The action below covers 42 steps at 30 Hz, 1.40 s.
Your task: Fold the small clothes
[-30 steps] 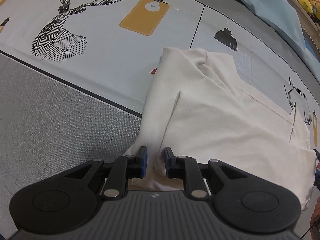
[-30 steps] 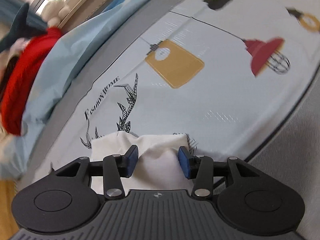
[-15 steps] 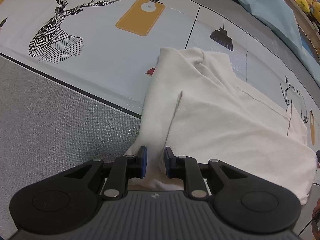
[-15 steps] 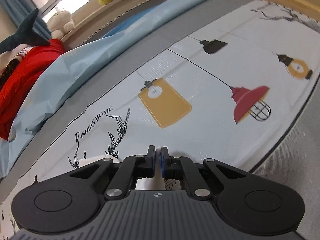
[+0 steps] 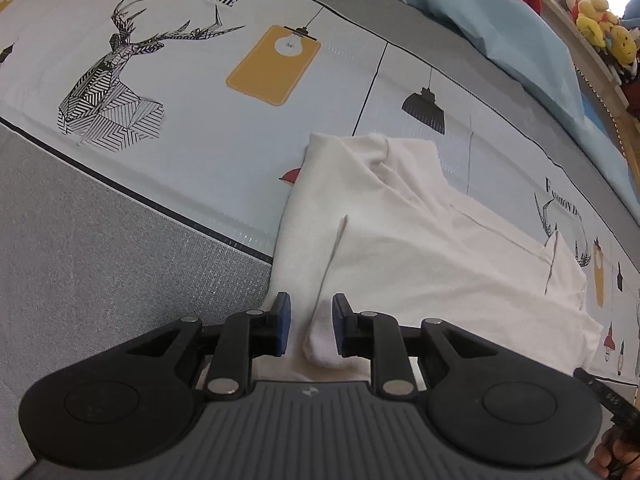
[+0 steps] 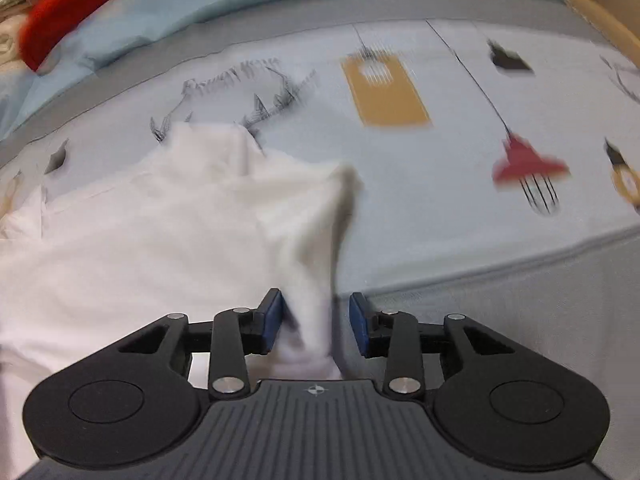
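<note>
A white garment (image 5: 420, 248) lies partly folded on the printed bed sheet, one flap laid over its body. My left gripper (image 5: 311, 330) points down at its near edge. Its jaws are opening, and a thick fold of the cloth lies between them, against the right pad (image 5: 339, 326) only. In the right wrist view the same white garment (image 6: 160, 232) spreads to the left. My right gripper (image 6: 316, 326) hovers over its right corner. Those jaws are opening too. A raised ridge of cloth stands between them, clear of the right pad (image 6: 358, 328).
The sheet (image 5: 200, 120) carries deer and lamp prints, with a grey border (image 5: 100, 260) along the near side. A light blue quilt (image 5: 500, 20), a red item (image 6: 80, 4) and plush toys (image 5: 604, 32) lie at the far side. A hand (image 5: 612, 456) shows at the lower right.
The right gripper shut half a second ago and now stands apart; it has rolled, bringing the garment into view. The left jaws have widened a little over the fold.
</note>
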Motion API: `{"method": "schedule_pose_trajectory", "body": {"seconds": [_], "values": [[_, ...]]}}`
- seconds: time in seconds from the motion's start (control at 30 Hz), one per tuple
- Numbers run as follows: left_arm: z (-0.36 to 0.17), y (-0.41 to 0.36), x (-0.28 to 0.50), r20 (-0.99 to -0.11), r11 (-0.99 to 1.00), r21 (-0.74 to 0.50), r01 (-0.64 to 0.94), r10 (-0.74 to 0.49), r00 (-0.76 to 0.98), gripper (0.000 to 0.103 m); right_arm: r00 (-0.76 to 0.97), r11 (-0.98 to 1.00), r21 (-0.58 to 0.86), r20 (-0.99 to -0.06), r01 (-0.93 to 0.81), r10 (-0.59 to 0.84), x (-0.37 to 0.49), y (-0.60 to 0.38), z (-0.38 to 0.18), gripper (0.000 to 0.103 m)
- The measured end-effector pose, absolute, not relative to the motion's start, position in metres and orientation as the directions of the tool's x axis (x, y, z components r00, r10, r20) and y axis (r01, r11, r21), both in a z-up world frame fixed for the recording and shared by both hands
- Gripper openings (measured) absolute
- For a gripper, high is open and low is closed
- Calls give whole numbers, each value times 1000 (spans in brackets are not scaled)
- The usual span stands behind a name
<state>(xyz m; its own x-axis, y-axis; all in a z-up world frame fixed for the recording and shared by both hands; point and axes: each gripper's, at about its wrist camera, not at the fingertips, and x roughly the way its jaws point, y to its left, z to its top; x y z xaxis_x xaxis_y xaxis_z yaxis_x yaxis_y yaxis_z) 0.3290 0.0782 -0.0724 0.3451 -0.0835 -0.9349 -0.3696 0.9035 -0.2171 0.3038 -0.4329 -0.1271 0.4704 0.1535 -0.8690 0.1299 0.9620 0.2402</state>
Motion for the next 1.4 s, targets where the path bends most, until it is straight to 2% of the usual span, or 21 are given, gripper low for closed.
{"method": "schedule_pose_trajectory", "body": {"seconds": [0.17,0.27,0.33,0.4,0.57,0.7,0.9,1.0,1.07,1.1,1.13,1.2,1.27,1.4], "values": [[-73,95,327,-936,900,-198,-387,-57,347,32,446,951,292,-867,95,222,289,-437,-123,37],[-78,108,328,-940,891,-199,-409,-56,336,41,407,960,278,-881,35,241,284,-429,-126,37],[-83,112,329,-945,893,-199,-405,-64,322,49,396,957,289,-884,40,250,282,-430,-123,38],[-89,109,330,-950,900,-192,-391,-70,305,53,392,952,302,-883,53,258,282,-433,-120,37],[-85,104,326,-946,904,-160,-397,-24,324,53,380,959,283,-890,26,252,278,-433,-115,36],[-76,95,329,-912,919,-217,-328,-72,403,51,370,968,252,-898,-12,239,275,-428,-115,24],[-87,73,335,-908,942,-232,-242,-121,400,51,310,968,159,-926,-192,214,268,-412,-111,24],[-96,65,337,-916,956,-200,-215,-104,389,50,339,972,176,-915,-154,219,267,-421,-103,25],[-100,58,338,-916,968,-172,-183,-89,391,36,377,973,190,-898,-133,227,267,-425,-97,27],[-101,55,338,-916,975,-154,-163,-79,393,17,394,973,187,-891,-133,225,266,-426,-95,27],[-102,53,338,-916,979,-145,-142,-78,395,9,403,974,184,-888,-134,223,266,-425,-94,28],[-97,45,335,-906,990,-104,-99,-53,419,2,397,973,185,-890,-135,224,268,-423,-95,31],[-83,44,333,-879,992,-94,-84,-43,475,2,395,974,176,-892,-145,220,268,-419,-95,33],[-61,61,333,-847,982,-115,-150,-18,532,2,397,971,185,-889,-149,230,271,-415,-95,37]]}}
